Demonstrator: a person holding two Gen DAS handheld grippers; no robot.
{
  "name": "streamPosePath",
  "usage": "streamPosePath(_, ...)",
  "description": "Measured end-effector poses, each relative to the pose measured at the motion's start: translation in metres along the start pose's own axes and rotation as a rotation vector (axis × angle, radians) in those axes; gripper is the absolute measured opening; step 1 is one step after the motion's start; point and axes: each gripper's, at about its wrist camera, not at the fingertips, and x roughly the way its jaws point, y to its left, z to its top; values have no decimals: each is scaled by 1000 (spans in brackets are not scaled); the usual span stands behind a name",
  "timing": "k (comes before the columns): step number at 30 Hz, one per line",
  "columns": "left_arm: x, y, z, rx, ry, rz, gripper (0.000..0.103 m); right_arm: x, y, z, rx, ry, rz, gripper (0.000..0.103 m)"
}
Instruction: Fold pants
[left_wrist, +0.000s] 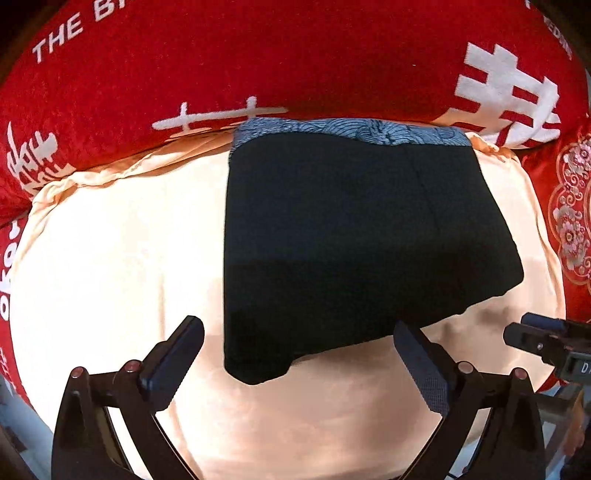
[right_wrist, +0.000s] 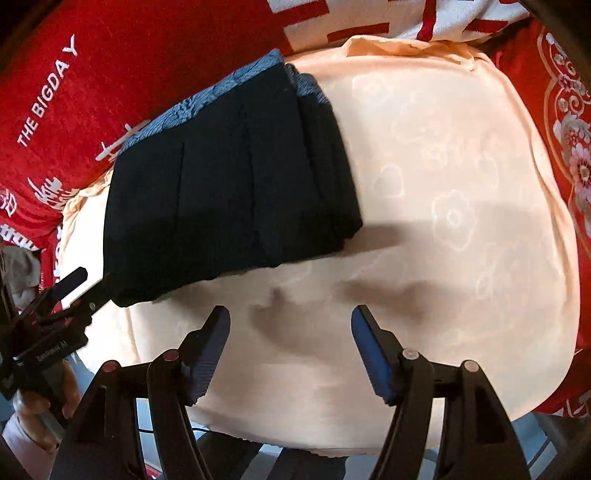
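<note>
The black pants lie folded into a compact rectangle on a peach cloth, their blue patterned waistband at the far edge. My left gripper stands wide open above the near left corner of the fold, its pads clear of the fabric. In the right wrist view the pants lie up and to the left. My right gripper is open over bare peach cloth, holding nothing. The left gripper shows at the pants' near corner. The right gripper appears at the right edge.
A red blanket with white lettering surrounds the peach cloth on the far and side edges. A person's hand grips the left tool's handle. The cloth's near edge drops off below the fingers.
</note>
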Motion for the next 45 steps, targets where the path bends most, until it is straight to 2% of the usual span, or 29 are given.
streamPosePath(3, 3, 4, 0, -13, 15, 3, 103, -1, 0, -1, -4, 1, 9, 73)
streamPosePath(6, 5, 7, -1, -30, 24, 1, 103, -4, 1, -2, -17, -6, 16, 79)
streamPosePath(18, 10, 11, 4, -40, 43, -7, 103, -9, -4, 0, -21, -12, 14, 79)
streamPosePath(22, 8, 25, 16, -62, 21, -27, 103, -9, -7, 2, -30, -13, 12, 80)
streamPosePath(26, 13, 49, 39, -114, 10, -77, 103, -16, -15, 14, -52, -68, 29, 80)
streamPosePath(28, 22, 59, 50, -139, 26, -116, 103, -17, -22, 26, -65, -90, 54, 81)
streamPosePath(30, 38, 69, 61, -161, 62, -168, 103, -14, -30, 40, -68, -86, 90, 81)
streamPosePath(34, 60, 80, 74, -187, 85, -241, 103, -3, -47, 71, -57, -72, 163, 81)
streamPosePath(38, 79, 83, 82, -190, 103, -344, 103, 17, -61, 96, -60, -23, 253, 81)
streamPosePath(45, 101, 75, 88, -151, 110, -390, 103, 53, -77, 118, -37, 31, 423, 81)
